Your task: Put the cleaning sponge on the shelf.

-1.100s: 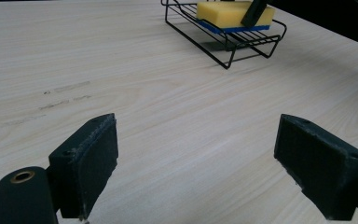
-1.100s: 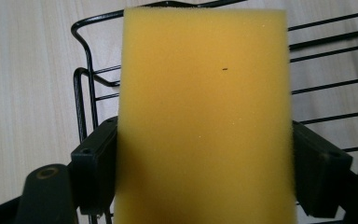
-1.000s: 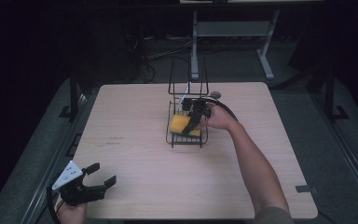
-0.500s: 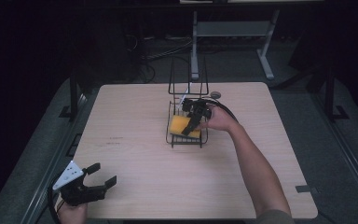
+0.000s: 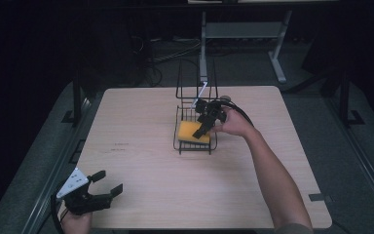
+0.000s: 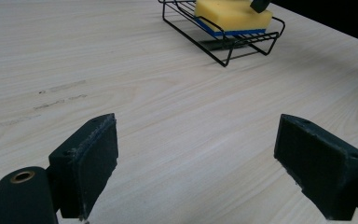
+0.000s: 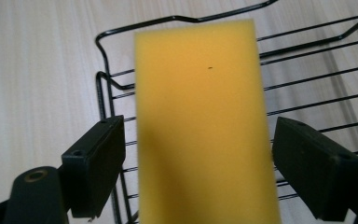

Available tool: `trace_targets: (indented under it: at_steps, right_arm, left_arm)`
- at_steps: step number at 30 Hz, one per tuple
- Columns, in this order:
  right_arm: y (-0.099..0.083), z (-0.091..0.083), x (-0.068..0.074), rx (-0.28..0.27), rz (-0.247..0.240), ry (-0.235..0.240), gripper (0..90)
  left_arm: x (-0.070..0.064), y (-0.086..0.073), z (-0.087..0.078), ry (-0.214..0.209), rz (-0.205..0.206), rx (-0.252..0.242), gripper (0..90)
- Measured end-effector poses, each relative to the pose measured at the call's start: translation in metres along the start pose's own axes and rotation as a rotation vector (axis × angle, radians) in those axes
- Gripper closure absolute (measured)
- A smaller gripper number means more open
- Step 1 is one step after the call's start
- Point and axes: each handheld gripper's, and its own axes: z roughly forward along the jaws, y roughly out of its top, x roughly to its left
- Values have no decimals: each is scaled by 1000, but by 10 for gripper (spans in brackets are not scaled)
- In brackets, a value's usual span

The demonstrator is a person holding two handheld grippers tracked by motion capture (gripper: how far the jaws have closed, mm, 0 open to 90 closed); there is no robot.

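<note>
A yellow sponge (image 5: 191, 129) with a blue underside lies flat in a black wire rack (image 5: 195, 147) at the middle of the table. My right gripper (image 5: 203, 130) hangs over it, open. In the right gripper view the sponge (image 7: 205, 116) sits between the two jaws with a gap on each side, above the rack's wires (image 7: 307, 93). My left gripper (image 5: 109, 181) rests open near the table's front left corner with nothing between its jaws. In the left gripper view (image 6: 196, 168) the sponge (image 6: 233, 16) and rack (image 6: 223, 51) lie far ahead.
The rack has a tall wire back (image 5: 196, 78) on its far side. The wooden table (image 5: 141, 122) is bare around the rack. A metal stand (image 5: 204, 44) and cables stand on the dark floor behind the table.
</note>
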Motion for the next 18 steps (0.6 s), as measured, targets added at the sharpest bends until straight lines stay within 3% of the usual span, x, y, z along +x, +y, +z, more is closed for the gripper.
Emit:
trace_targets:
  at_steps: [9,18]
  right_arm:
    - [2,-8,11,5,-5,-5,172]
    - [7,-9,23,13,-47,8,171]
  left_arm:
    - [-1,0,1,-5,7,4,128]
    - [-1,0,1,-4,9,4,128]
